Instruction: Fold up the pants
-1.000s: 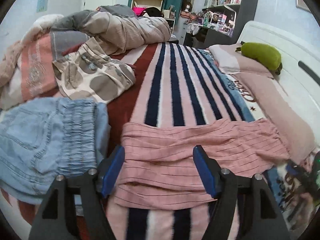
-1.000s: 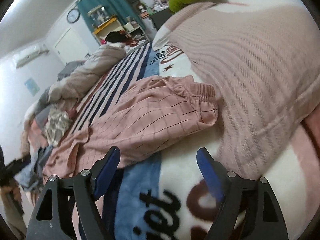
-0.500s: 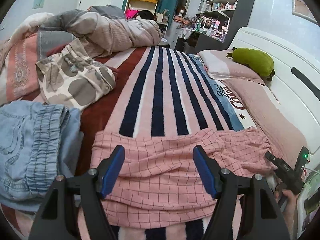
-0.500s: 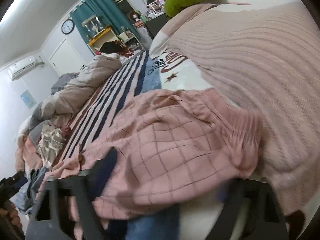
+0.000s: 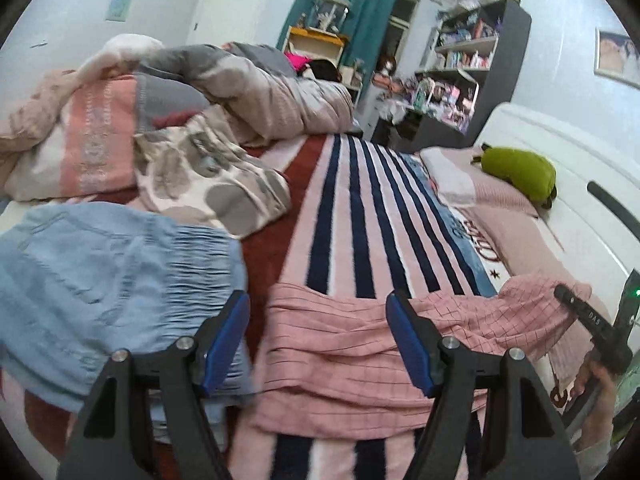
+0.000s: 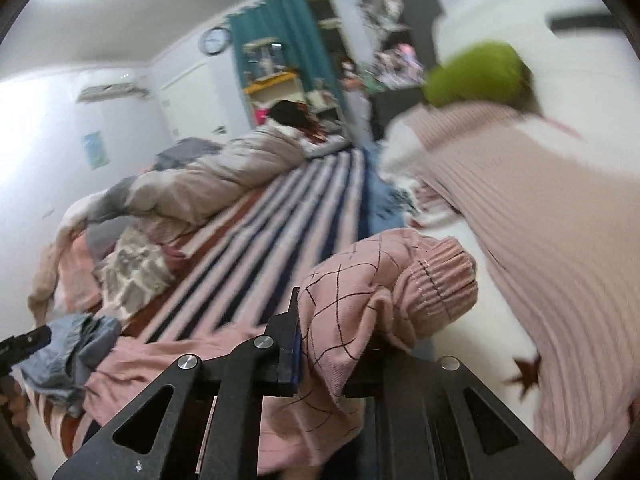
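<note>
Pink checked pants [image 5: 352,344] lie crosswise on the striped bed blanket [image 5: 360,208], long axis left-right in the left wrist view, waistband end at the right near the pillow [image 5: 508,216].

Right claw [image 6: 332,352]: jaws have just been closing, now clamped on a bunch of the pants by the elastic waistband [image 6: 436,292], that end raised off the bed.

Left claw [image 5: 320,340]: jaws apart, nothing between the pads, hovering just over the leg end of the pants, fabric directly ahead and below.

Key relation: the fold runs along that long axis, waistband toward hems. Right hand owns the waistband end; left is the nearer one to the leg end and likely needs to pin or grab it.

Light blue denim garment [image 5: 112,280] sits just left of the pants, close beside the left claw; snag risk. Spotted cloth [image 5: 212,184] and the duvet pile [image 5: 260,92] are well clear.
</note>
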Action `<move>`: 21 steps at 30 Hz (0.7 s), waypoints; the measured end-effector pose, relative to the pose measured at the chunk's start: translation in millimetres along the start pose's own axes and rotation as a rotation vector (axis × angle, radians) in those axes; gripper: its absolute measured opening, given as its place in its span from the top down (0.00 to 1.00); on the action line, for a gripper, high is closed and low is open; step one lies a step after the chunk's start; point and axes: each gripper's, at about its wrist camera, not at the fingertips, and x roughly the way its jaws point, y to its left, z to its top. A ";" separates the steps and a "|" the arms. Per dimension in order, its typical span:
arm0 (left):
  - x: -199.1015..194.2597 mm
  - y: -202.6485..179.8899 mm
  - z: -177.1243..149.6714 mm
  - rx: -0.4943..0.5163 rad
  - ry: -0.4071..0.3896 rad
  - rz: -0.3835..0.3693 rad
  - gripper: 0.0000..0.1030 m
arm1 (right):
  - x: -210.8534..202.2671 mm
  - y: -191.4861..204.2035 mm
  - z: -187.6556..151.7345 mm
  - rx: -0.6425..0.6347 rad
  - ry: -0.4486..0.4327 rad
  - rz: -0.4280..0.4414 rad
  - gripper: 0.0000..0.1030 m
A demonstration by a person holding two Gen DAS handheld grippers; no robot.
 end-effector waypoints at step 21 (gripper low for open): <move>-81.4 90.8 -32.3 -0.023 -0.090 0.018 0.35 | 80.9 223.8 -117.1 -0.477 0.410 0.225 0.85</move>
